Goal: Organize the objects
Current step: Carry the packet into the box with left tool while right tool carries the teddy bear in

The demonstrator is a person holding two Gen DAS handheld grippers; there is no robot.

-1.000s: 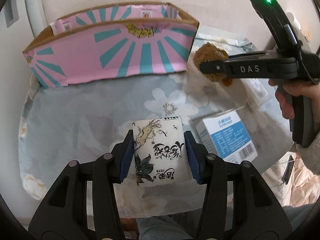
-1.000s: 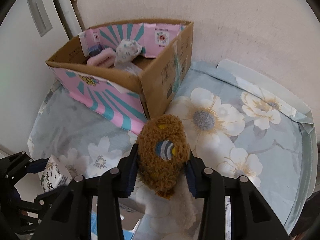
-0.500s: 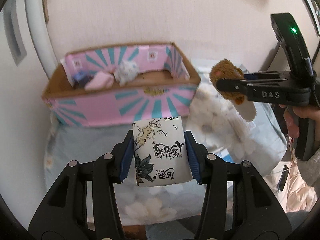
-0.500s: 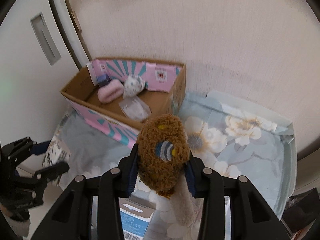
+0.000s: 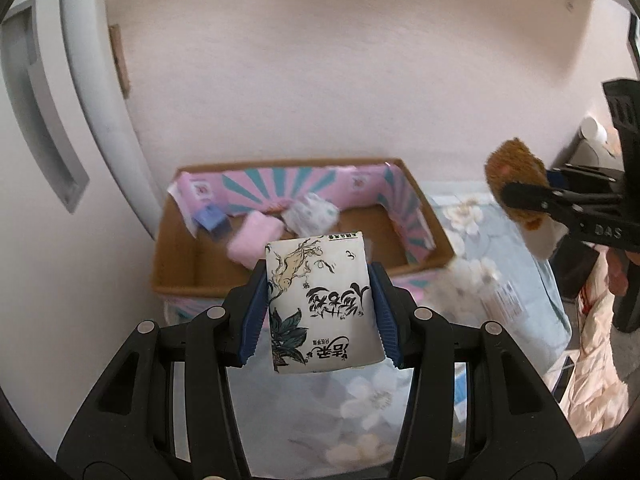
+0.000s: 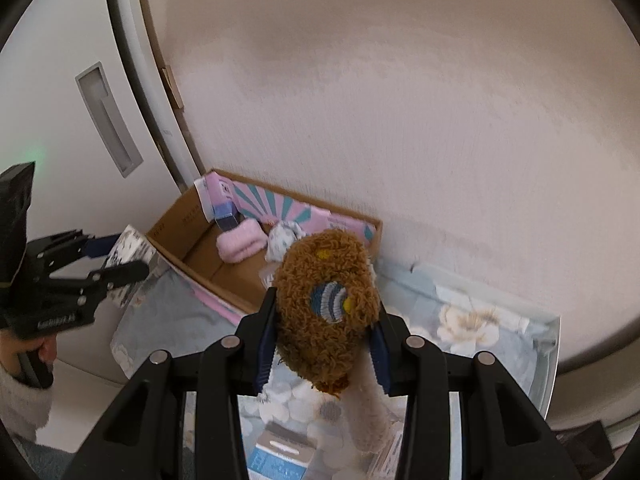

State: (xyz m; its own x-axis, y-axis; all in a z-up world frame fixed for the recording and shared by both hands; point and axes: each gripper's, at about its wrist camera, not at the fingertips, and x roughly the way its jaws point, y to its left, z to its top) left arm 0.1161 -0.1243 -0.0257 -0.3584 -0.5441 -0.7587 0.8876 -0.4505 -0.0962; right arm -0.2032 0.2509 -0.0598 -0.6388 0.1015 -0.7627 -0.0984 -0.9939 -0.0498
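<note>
pale pink textured wall (image 5: pixel 340 72) at 12 o'clock | white panel with recessed grey handle (image 6: pixel 108 120) at 9 o'clock | blue-grey floral tablecloth (image 6: pixel 472 316) at 4 o'clock | soft light

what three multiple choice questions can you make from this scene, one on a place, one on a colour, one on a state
1. Where is the pink roll?
A. inside the cardboard box
B. on the floral cloth
C. in the right gripper

2. What colour is the fuzzy sock held by the right gripper?
A. green
B. brown
C. black

3. What state is the left gripper in?
A. open and holding nothing
B. shut on the tissue pack
C. shut on the pink roll

Answers:
1. A, the roll lies on the floor of the cardboard box beside a small blue box.
2. B, the fuzzy sock is shaggy brown with a blue striped patch.
3. B, its blue-padded fingers press both sides of the tissue pack, held in the air in front of the box.
</note>
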